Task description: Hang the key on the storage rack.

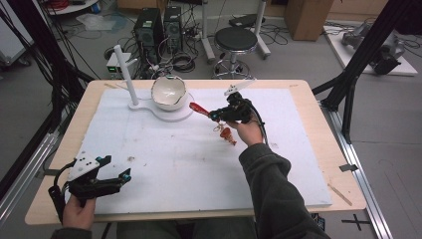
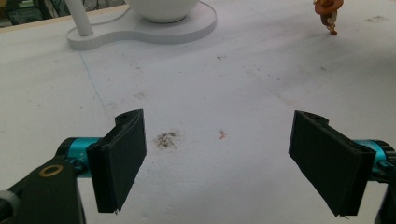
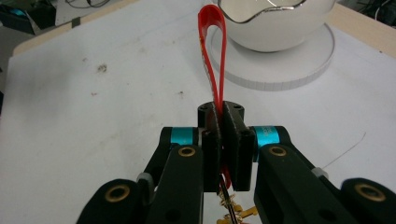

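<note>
1. Below the right gripper (image 1: 215,115), a small orange charm (image 1: 228,135) dangles on a gold chain; its shape is hard to make out.
2. Its fingers (image 3: 211,140) are clamped on a red strap loop (image 3: 211,42), held above the tabletop (image 1: 308,89) near the white bowl (image 1: 168,92).
3. At the near left edge, the left gripper (image 1: 115,167) rests with fingers (image 2: 122,154) wide apart, holding nothing.
4. A white post (image 1: 124,69) rises from the bowl's stand (image 1: 174,115).

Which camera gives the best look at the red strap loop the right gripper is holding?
The right gripper view: the red strap loop rises large and sharp from the shut jaws of the right gripper. The high view shows it small. The left gripper view catches a dangling orange charm, no strap visible.
</note>
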